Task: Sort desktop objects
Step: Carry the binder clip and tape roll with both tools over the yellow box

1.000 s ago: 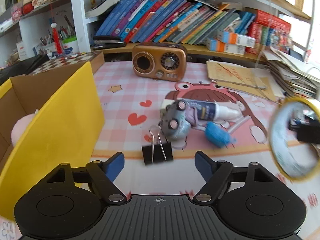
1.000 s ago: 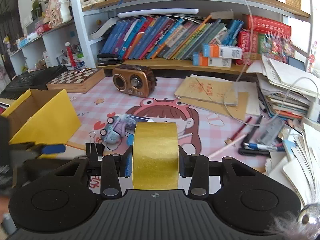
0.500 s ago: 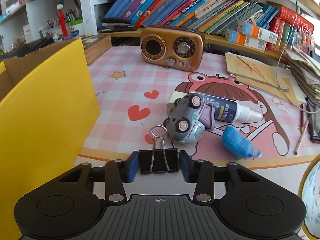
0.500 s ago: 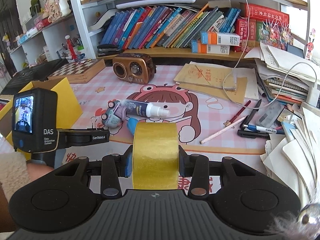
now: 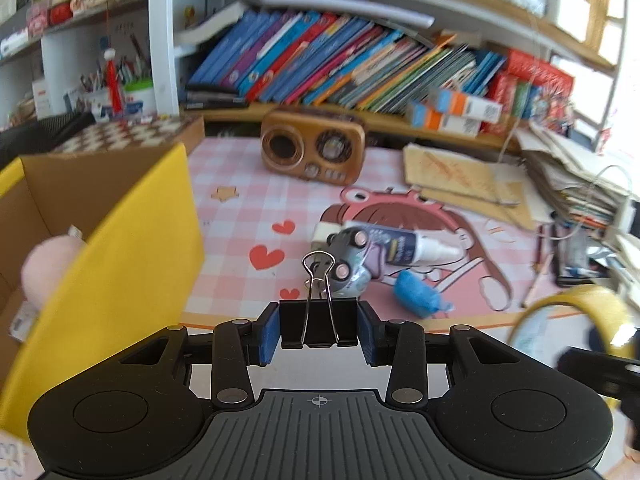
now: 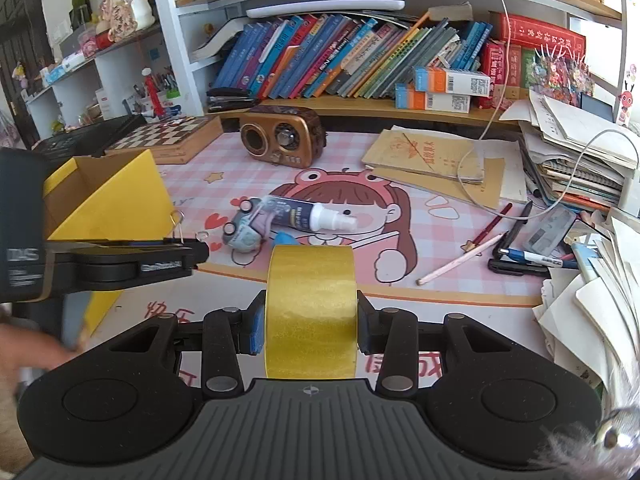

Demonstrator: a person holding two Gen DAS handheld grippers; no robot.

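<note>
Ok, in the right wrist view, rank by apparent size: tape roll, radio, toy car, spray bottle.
1. Yellow tape roll, inflated by nearness to the camera.
2. Radio.
3. Spray bottle.
4. Toy car, though the bottle partly overlaps it, so this last ranking is unsure.

Yellow box (image 5: 132, 248) walls left; toy car (image 5: 352, 268) ahead.

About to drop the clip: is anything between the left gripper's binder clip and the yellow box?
Nothing in either view. The binder clip sits in the left gripper; only bare mat separates it from the yellow box.
</note>
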